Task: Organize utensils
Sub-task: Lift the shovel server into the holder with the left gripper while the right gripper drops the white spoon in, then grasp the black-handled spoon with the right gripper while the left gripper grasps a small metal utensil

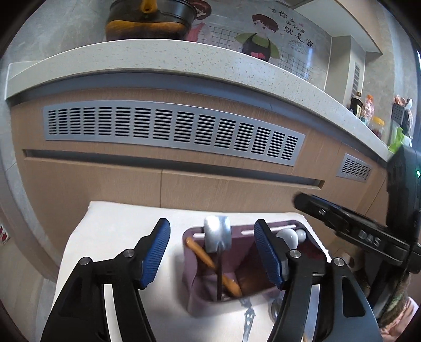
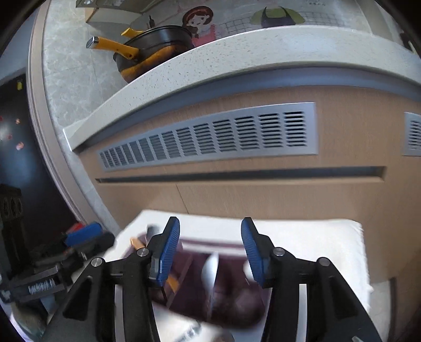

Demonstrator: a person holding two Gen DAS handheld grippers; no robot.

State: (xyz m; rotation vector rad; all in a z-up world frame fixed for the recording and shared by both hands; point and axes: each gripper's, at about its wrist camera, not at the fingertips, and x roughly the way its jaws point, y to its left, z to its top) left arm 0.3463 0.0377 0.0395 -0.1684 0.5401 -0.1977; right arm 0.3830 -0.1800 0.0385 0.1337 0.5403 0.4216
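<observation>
We see a wooden cabinet front (image 1: 210, 189) with a grey vent grille (image 1: 173, 129) at twelve o'clock, a speckled countertop (image 1: 184, 60) above it bearing a black pot (image 1: 150, 21). On the white table (image 1: 110, 226) stands the mauve utensil holder (image 1: 200, 297), with a metal spoon (image 1: 217, 234), an orange-handled utensil (image 1: 210, 263) and white spoons (image 1: 289, 235) in it. Our left hand-held gripper (image 1: 211, 252) gapes wide around the holder, nothing held. Our right hand-held gripper (image 2: 210, 250), half-wide and empty, hovers with the holder at six o'clock.
</observation>
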